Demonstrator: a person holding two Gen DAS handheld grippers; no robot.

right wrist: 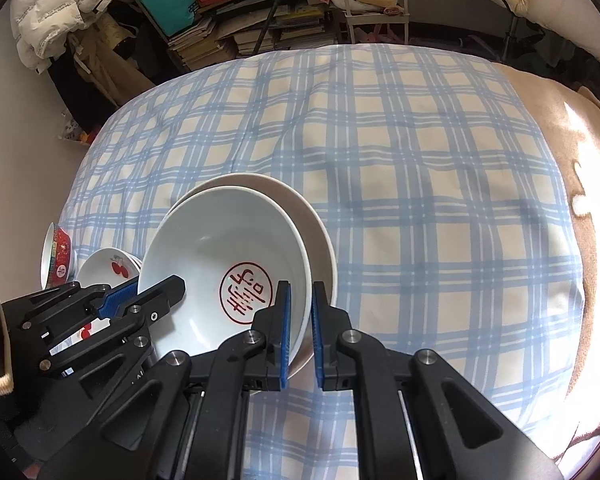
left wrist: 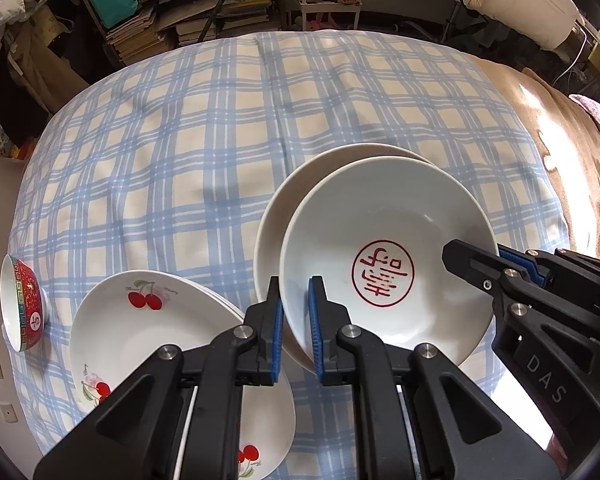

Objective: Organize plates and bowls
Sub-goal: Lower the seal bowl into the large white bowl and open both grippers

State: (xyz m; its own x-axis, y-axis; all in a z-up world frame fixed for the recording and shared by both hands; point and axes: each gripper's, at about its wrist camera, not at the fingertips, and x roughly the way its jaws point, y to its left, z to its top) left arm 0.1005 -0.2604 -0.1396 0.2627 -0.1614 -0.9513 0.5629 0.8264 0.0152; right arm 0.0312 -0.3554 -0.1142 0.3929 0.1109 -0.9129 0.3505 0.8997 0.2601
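At the far left of the checked cloth (left wrist: 180, 140), a small red bowl (left wrist: 26, 304) lies tipped on its side, its white inside turned away to the left. Just beside it sits a stack of white plates with cherry prints (left wrist: 148, 332), their rims nested together; the lowest part is hidden behind the left gripper's arm.

Next comes the left gripper (left wrist: 294, 312). Its two blue-padded fingers (left wrist: 315, 320) stand a narrow gap apart, one on each side of the near rim of a white bowl with a red round mark (left wrist: 384, 240) in its bottom. Whether the pads press the rim or only flank it cannot be told for sure, though the gap is barely wider than the wall.

This bowl is tilted and sits inside a second, plain white bowl (left wrist: 300, 184), whose rim shows behind and to the left of it.

On the right side, the right gripper (right wrist: 298, 316) straddles the opposite rim, one pad inside and one outside, again a narrow gap apart. Both bowls' rims lie between its fingers in the right wrist view. Beyond lies a tan blanket (right wrist: 592, 200).
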